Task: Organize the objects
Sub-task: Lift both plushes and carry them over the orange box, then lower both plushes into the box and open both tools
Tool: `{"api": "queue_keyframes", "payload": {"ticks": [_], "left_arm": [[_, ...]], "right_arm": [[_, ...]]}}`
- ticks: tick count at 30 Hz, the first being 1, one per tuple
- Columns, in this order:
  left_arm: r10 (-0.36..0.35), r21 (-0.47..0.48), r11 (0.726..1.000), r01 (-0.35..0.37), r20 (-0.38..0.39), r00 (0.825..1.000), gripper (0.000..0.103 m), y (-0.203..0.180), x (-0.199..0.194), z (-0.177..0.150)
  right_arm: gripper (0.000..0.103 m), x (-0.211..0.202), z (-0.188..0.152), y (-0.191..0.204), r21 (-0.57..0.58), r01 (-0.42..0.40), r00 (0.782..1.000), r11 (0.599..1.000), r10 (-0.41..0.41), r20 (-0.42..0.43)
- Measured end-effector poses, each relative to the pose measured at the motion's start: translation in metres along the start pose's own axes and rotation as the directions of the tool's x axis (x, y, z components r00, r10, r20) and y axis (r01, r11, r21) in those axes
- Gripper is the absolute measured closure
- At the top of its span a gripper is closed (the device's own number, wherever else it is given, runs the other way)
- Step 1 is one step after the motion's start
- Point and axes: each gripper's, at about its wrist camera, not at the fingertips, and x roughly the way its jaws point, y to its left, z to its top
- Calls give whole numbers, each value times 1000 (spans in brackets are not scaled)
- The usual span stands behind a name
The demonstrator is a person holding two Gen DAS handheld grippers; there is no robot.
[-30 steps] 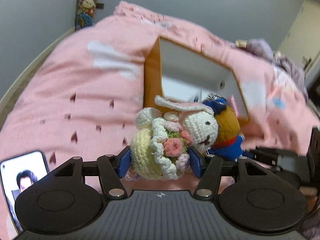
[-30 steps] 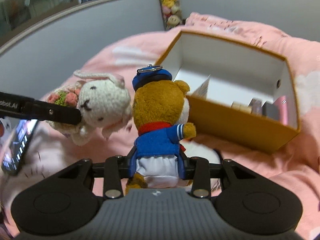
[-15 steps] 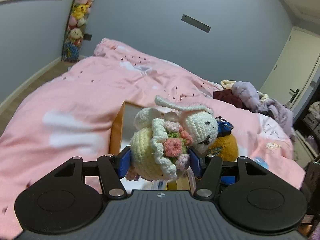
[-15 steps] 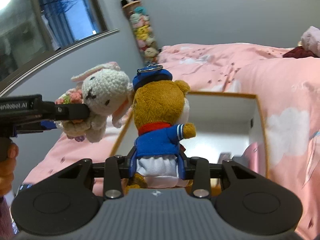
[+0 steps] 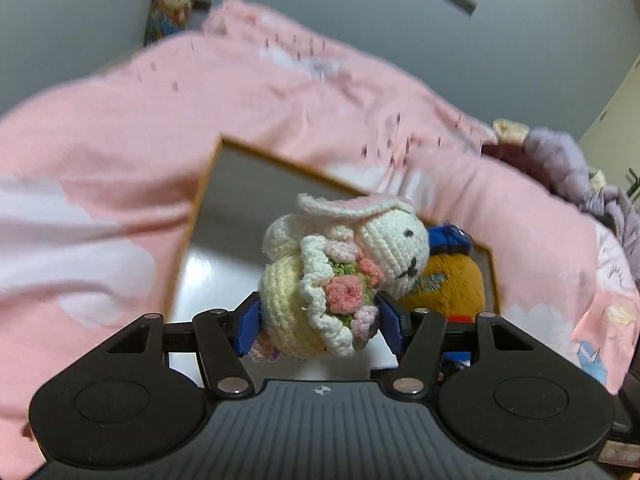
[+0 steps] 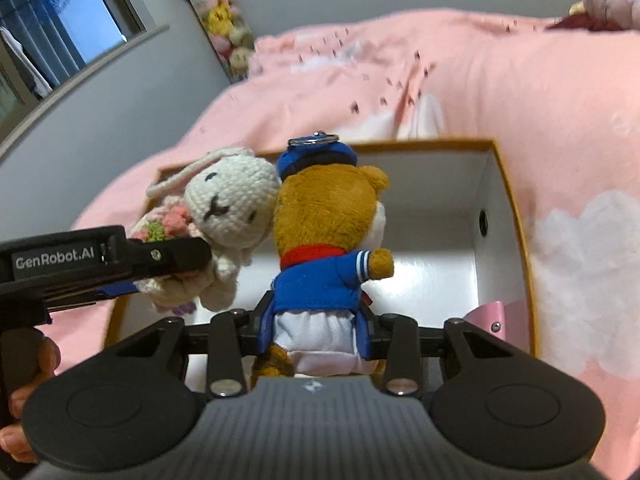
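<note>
Toys moved over box [image 6: 516,216] — grippers clamped.

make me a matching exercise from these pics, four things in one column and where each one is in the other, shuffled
Things:
1. crochet bunny
2. sailor bear
3. pink item
4. open box

Places:
A. on the pink bedspread
B. clamped in the right gripper
C. clamped in the left gripper
D. in the box's near right corner

Pairs: 1-C, 2-B, 3-D, 4-A
</note>
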Motion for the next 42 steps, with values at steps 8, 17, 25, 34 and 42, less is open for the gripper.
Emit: {"api": "queue_keyframes", "payload": {"ticks": [8,17,25,34,42], "left_arm": [[-25,-55,998,17,-154,988,30,8,44,-3],[-42,-43,998,33,-206,978,30,12,60,-7],[-142,-59,989,132,-214,966,33,15,49,1],[-155,-45,988,148,-248,956,68,17,50,-4],[-127,-42,992,121,-222,967,68,12,57,-7]], "right_arm": [[62,40,6,-9,4,12,997,1000,-12,-79],[58,62,6,-14,-26,55,989,998,-58,-133],[42,50,6,-8,-107,100,989,989,-110,-96],[62,31,2,-13,-74,61,994,995,-67,-81],[62,45,4,-16,-38,52,995,998,-55,-81]]}}
